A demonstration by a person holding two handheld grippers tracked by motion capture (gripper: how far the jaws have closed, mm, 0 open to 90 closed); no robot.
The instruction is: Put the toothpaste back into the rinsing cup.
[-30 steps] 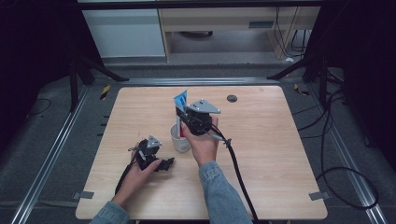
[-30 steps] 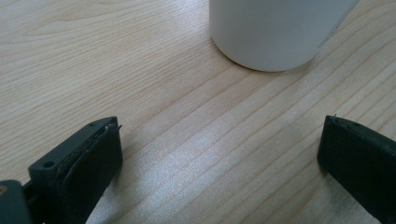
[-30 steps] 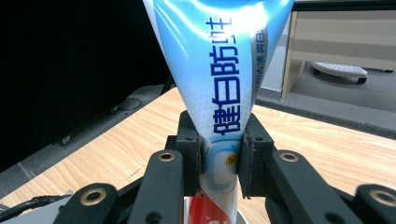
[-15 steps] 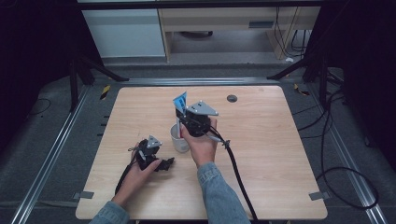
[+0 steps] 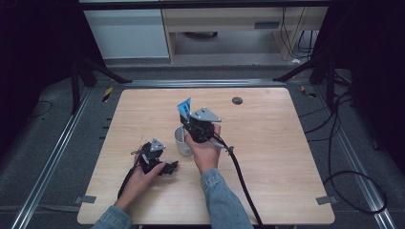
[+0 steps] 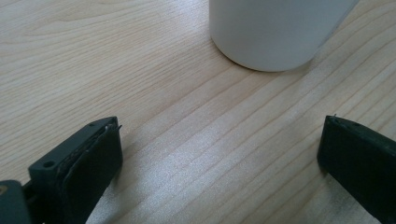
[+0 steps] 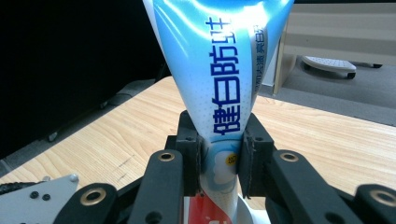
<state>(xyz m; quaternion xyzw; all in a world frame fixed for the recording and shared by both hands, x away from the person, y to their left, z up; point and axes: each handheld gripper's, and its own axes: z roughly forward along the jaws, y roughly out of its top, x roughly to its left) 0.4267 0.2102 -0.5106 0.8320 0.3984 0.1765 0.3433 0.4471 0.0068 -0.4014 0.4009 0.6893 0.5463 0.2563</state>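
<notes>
Dark room, wooden table (image 5: 267, 157) lit. Right gripper (image 7: 219, 154) clamped on blue toothpaste tube (image 7: 219, 70), poised just above white cup (image 5: 181, 141), barely shifted since a second ago. Left gripper (image 6: 219, 154) parked near-left, jaws wide, empty. Drop into cup looks imminent.

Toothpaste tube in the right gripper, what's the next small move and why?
Probably lower it straight down into the white cup. The right gripper is shut on the toothpaste tube, held upright just above the cup, while the left gripper rests open beside it.
</notes>
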